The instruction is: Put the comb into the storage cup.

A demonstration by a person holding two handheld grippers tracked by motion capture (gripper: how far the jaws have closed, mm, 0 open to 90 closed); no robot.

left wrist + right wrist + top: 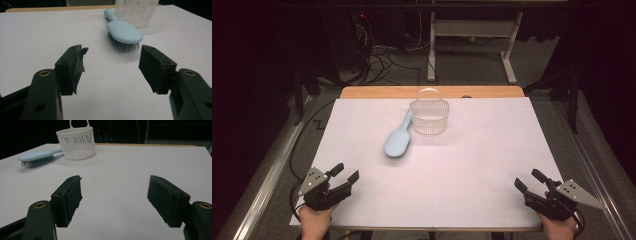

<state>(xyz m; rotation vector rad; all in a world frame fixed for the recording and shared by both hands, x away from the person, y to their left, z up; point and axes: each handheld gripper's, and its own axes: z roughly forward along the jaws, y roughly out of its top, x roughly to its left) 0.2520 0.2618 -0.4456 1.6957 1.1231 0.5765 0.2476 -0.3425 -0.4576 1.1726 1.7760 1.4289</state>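
Observation:
A light blue hairbrush (398,140) lies bristles down near the middle of the white table, its handle pointing at a white slatted basket (429,116) just behind it. The brush (125,32) and basket (136,11) lie ahead in the left gripper view; in the right gripper view the brush (37,157) and basket (76,142) are far off to the left. My left gripper (345,173) rests open at the front left corner. At the front right corner, my right gripper (530,180) is open too. Nothing is between either pair of jaws.
The white sheet (452,165) covers most of the wooden table (377,92). Beyond its far edge are dark floor, cables (382,57) and a white desk frame (472,30). A metal rail (262,170) runs along the left side.

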